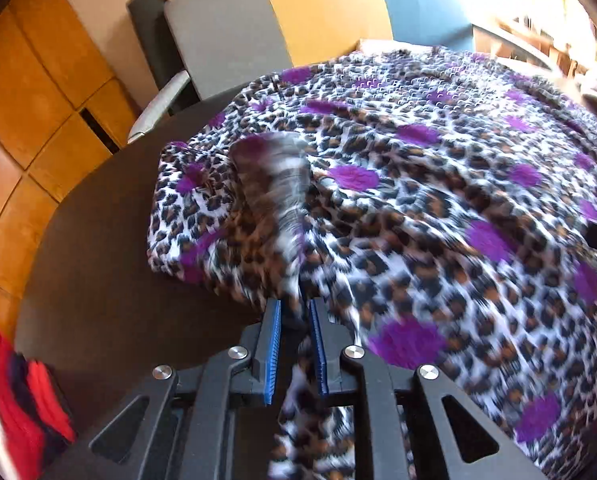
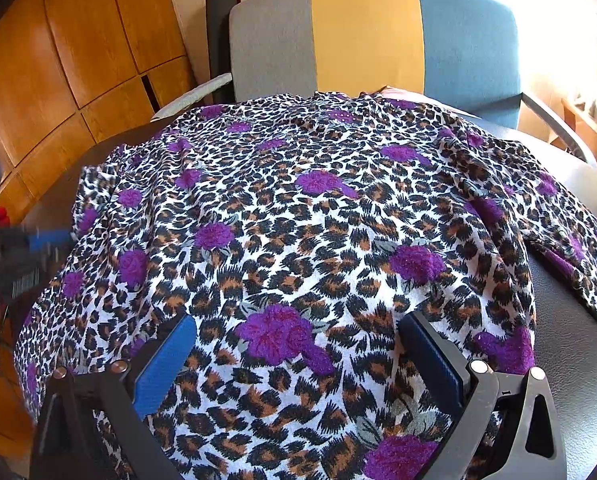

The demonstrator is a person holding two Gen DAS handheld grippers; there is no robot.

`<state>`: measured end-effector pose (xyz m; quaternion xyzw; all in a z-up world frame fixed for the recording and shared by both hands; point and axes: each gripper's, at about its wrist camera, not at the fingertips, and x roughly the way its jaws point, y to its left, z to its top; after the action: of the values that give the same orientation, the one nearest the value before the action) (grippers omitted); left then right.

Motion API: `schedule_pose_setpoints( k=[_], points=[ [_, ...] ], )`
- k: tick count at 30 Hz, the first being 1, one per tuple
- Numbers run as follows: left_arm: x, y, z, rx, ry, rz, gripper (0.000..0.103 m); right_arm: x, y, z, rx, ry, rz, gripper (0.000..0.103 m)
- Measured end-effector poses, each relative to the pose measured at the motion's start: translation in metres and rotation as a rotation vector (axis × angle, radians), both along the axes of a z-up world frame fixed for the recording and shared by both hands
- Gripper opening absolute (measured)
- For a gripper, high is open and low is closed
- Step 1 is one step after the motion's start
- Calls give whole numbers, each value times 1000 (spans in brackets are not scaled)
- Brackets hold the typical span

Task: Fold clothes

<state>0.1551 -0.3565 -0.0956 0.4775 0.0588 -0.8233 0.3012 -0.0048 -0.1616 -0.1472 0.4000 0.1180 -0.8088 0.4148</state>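
Note:
A leopard-print garment (image 1: 438,200) with purple flowers lies spread over the dark round table (image 1: 98,260). In the left wrist view my left gripper (image 1: 295,312) has its blue pads close together, with a bunched strip of the garment's edge running between them. A blurred fold of cloth (image 1: 274,184) stands up just beyond it. In the right wrist view my right gripper (image 2: 298,344) is wide open, its blue pads resting on either side of a purple flower on the garment (image 2: 298,220). The left gripper (image 2: 18,256) shows there as a blur at the left edge.
A chair (image 2: 366,36) with a grey, yellow and blue back stands behind the table (image 2: 570,320). Wooden cabinets (image 2: 78,48) line the left side. A red and navy pile of clothes (image 1: 14,400) sits at the table's near left edge.

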Motion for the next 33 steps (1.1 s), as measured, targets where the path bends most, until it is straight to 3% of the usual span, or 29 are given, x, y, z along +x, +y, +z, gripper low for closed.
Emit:
schedule_pose_setpoints(
  k=[2, 5, 7, 10, 16, 22, 23, 24, 26, 29, 33],
  points=[
    [14, 1, 0, 60, 63, 25, 19, 0, 0, 0, 4, 2, 0, 103],
    [34, -32, 8, 133, 131, 153, 19, 0, -1, 0, 9, 6, 1, 103],
    [34, -49, 11, 190, 177, 188, 18, 0, -1, 0, 12, 8, 2, 103],
    [31, -69, 21, 266, 230, 184, 26, 0, -1, 0, 13, 9, 3, 103],
    [-3, -97, 6, 428, 214, 132, 28, -1, 0, 1, 7, 3, 6, 103],
    [-25, -101, -16, 414, 168, 120, 27, -2, 0, 1, 3, 0, 6, 103],
    [-24, -99, -16, 390, 167, 132, 22, -2, 0, 1, 3, 0, 6, 103],
    [-22, -98, -14, 358, 165, 147, 6, -2, 0, 1, 4, 0, 6, 103],
    [-23, -100, -13, 326, 161, 173, 3, -2, 0, 1, 5, 1, 6, 103],
    [-7, -112, 10, 267, 230, 287, 2, -1, -1, 1, 7, 2, 5, 103],
    [41, -144, 71, 140, 379, 539, 2, 0, -1, 1, 8, 3, 5, 103]
  ],
)
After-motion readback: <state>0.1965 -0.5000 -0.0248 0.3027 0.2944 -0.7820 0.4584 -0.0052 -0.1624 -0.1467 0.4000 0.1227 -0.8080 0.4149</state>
